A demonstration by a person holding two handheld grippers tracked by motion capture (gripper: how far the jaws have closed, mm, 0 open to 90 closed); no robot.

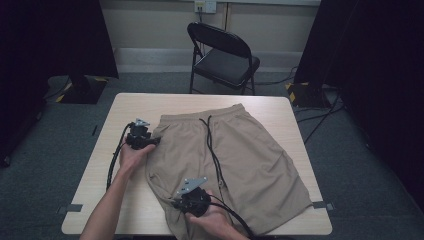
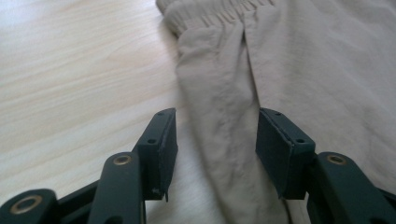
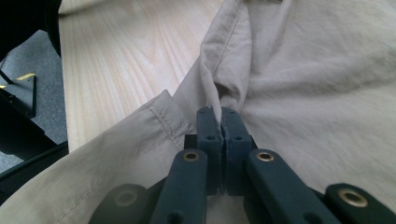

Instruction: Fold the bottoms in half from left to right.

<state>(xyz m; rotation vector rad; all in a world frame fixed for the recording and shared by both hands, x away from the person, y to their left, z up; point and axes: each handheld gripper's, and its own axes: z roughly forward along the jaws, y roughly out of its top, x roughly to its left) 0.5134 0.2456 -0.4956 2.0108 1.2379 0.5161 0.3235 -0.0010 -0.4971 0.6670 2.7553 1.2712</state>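
Tan shorts [image 1: 240,160] lie flat on the counter [image 1: 100,165]: right tool [image 3: 220,122] clenched on a hem fold; left tool [image 2: 215,140] released, straddling the side edge.

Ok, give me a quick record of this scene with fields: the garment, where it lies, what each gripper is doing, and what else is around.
garment: tan shorts with a black drawstring, spread flat
surface: light wooden table
left gripper: jaws apart, straddling a fold at the shorts' side edge near the waistband, pads not pressing
right gripper: jaws shut, pinching a ridge of fabric near a stitched hem
background: black folding chair beyond the table's far edge
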